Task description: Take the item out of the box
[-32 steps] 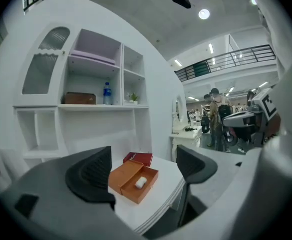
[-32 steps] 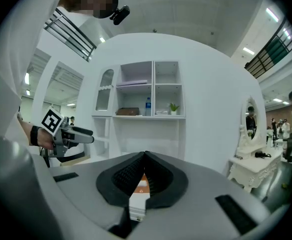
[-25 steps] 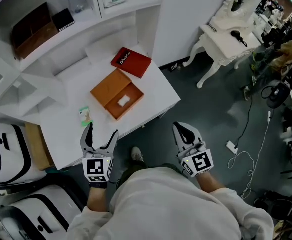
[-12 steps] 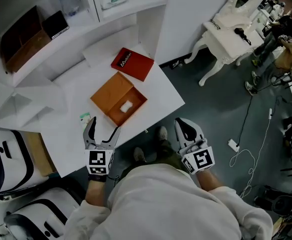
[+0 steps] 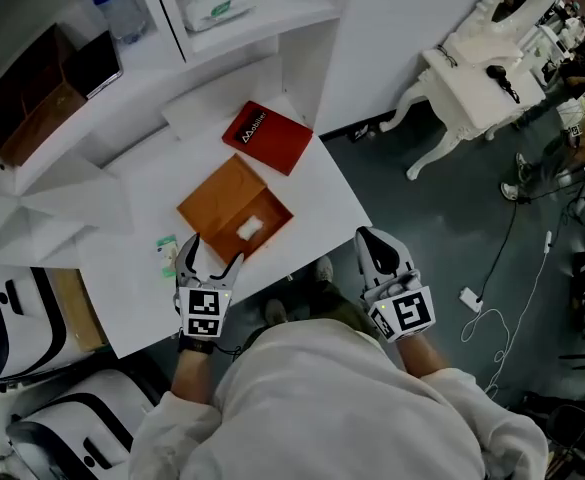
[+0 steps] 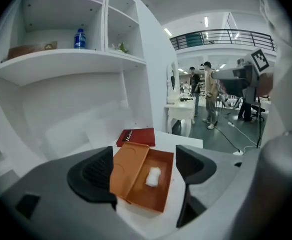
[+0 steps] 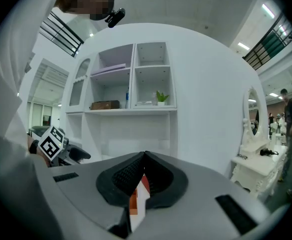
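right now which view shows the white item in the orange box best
The left gripper view: the white item lies unobstructed in the open orange box, framed between open jaws. The head view shows it from above as a small pale patch. The right gripper view shows only an orange-and-red sliver past shut jaws, no item.

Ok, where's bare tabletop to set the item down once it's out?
Best: the right corner of the table, bordered by the orange box, the red box and the edge. Also front left, between the green packet and the near edge. Crowded between the two boxes.
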Tool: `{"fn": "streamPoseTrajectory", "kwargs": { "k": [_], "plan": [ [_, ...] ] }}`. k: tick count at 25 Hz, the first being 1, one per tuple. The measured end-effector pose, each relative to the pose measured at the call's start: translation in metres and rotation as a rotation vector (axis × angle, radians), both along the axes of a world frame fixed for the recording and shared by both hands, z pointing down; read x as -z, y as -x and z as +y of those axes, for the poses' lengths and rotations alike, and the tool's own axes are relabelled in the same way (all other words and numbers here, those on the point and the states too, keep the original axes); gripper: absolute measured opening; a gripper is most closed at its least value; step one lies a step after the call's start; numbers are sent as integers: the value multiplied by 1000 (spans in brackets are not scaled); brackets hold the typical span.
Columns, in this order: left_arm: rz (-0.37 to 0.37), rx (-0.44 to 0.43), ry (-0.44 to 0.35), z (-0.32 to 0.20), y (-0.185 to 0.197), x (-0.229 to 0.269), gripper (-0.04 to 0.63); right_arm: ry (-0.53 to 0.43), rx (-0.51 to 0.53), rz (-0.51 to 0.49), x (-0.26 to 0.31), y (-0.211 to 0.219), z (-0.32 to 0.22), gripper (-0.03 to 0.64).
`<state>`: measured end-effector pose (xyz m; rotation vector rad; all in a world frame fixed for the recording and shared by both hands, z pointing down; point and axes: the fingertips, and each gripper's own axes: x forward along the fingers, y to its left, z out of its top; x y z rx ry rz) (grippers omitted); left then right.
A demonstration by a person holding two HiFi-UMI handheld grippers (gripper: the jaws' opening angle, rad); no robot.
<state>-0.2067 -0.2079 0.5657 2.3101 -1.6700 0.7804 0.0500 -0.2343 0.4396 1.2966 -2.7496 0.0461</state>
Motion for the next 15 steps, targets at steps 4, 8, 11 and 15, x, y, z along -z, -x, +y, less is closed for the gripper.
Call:
{"fn": "streamPoseTrajectory", "kwargs": {
  "k": [4,8,11,15],
  "plan": [
    [-34,-12,71,-17,-8,-32,387,18,-5,8,-5,-12,-22,23],
    [-62,-20,151,-32,-14,-74,368,34,-29,18,-12,-29,-38,23],
    [-79,-32,223,-41,-18,-106,346,44,-57,27,-15,-45,-46,23],
    [-104,-48,296,-52,-21,-137,324,62,-88,44,-20,-64,-54,23]
  ]
}}
